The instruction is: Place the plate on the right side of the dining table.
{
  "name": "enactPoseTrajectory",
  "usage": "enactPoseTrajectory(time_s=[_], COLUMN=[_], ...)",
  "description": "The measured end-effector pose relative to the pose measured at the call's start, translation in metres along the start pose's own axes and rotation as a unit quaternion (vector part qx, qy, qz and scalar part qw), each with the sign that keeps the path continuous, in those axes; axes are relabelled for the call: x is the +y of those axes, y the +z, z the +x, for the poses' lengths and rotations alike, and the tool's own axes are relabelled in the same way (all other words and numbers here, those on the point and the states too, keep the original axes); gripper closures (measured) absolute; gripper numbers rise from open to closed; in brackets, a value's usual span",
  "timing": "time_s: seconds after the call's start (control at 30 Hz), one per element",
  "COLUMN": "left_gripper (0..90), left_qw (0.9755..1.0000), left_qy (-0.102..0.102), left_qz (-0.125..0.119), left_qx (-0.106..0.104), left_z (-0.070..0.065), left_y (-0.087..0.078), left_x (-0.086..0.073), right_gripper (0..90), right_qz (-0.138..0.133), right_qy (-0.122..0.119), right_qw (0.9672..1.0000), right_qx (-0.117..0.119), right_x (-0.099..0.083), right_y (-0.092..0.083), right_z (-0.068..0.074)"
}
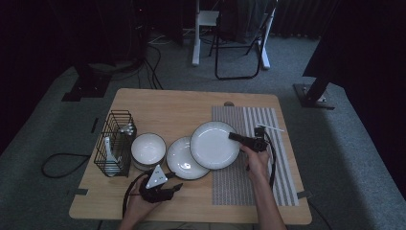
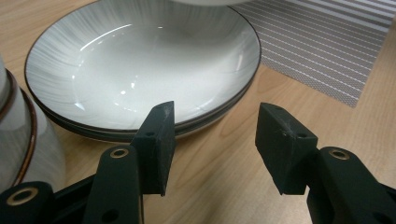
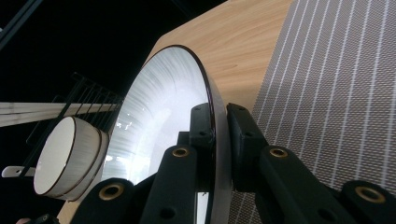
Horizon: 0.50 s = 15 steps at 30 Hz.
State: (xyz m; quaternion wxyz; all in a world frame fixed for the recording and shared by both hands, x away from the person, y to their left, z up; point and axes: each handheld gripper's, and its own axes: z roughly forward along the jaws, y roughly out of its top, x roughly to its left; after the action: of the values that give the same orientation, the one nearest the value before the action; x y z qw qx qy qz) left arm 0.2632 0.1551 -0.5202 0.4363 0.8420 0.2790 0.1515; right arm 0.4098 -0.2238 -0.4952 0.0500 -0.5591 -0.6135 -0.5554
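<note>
Left gripper fingers spread, empty, by lower plate — right gripper fingers clamp upper plate.

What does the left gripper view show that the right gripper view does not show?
The left gripper view alone has the left gripper, jaws open with nothing between them, above bare wood in front of the lower plate. The right gripper view alone has the right gripper shut on the rim of the lifted plate, and the wire rack. Both include the striped mat, the wooden table and the bowl.
</note>
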Motion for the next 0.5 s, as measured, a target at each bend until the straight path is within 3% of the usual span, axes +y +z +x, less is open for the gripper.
enactPoseTrajectory(time_s=[0.5], left_gripper=[48.5], left_qw=[0.9996], left_qy=[0.0], left_qz=[0.028], left_qx=[0.003], left_z=[0.008], left_y=[-0.004], left_x=[-0.015], right_gripper=[82.0], right_qz=[-0.019], right_qy=[0.008], right_qw=[0.9997], right_qx=[-0.015], right_x=[0.006], right_y=[-0.018], right_z=[-0.011])
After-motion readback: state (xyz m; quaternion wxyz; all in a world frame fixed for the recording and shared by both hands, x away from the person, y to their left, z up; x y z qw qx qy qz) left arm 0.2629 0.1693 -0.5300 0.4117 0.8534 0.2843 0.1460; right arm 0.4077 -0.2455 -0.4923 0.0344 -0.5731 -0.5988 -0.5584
